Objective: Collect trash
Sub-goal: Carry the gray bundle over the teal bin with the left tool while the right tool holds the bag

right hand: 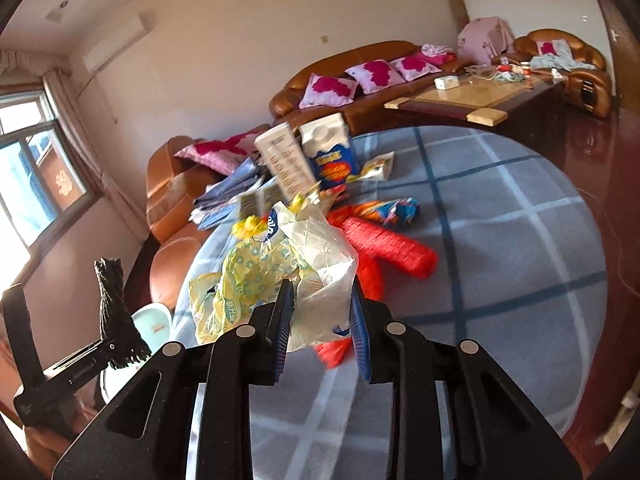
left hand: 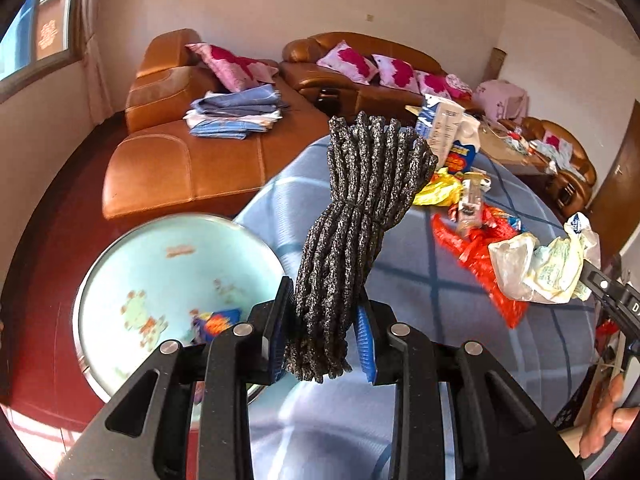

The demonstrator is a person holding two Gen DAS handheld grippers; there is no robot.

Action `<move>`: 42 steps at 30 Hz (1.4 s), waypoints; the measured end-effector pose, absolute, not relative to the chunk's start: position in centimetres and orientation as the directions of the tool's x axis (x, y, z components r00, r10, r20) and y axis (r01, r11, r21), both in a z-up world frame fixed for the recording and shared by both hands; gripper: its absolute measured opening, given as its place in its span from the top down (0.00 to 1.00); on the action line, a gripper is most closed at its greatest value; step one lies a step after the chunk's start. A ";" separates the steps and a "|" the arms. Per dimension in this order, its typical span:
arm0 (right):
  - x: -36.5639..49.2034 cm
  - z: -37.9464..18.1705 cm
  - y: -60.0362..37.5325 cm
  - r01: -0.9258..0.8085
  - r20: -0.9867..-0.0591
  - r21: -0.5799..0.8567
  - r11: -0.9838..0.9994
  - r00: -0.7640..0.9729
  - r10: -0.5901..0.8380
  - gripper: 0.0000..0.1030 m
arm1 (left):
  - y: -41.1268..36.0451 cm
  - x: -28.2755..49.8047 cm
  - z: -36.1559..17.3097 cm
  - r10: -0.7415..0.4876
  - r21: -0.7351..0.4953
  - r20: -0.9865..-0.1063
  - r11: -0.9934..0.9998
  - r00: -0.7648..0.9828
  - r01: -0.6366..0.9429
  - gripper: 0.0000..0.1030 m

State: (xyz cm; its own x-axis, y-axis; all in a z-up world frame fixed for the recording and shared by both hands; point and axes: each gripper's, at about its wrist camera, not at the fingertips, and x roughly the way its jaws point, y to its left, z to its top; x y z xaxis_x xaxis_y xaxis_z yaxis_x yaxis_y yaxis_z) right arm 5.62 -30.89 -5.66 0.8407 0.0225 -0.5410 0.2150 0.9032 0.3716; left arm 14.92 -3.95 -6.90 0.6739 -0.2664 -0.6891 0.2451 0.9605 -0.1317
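Blue checked tablecloth (left hand: 420,292): left gripper (left hand: 326,332) pinches speckled grey cord bundle (left hand: 356,220), right gripper (right hand: 320,320) pinches crumpled translucent plastic bag (right hand: 320,264); pale enamel basin (left hand: 168,272) at 9 o'clock, release squarely over it

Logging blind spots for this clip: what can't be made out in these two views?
- Basin contents, left wrist view: left gripper and rope bundle cover its near side.
- Carton print, right wrist view: motion blur.
- Red wrapper under plastic bag: partly covered by the bag and right gripper.
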 end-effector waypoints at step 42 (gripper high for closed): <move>8.3 -5.2 -14.2 -0.072 -0.539 0.223 0.972 0.822 0.185 0.73 | 10.2 10.9 -9.8 -0.070 -0.143 -0.727 0.988 0.683 -0.051 0.72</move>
State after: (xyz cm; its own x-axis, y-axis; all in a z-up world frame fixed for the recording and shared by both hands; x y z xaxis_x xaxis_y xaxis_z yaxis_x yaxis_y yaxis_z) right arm 8.34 -14.23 -5.16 0.8216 0.1846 -0.5393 -0.0724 0.9722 0.2226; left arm 10.90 10.19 -9.82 0.6834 -0.0698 -0.7267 -0.0512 0.9884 -0.1432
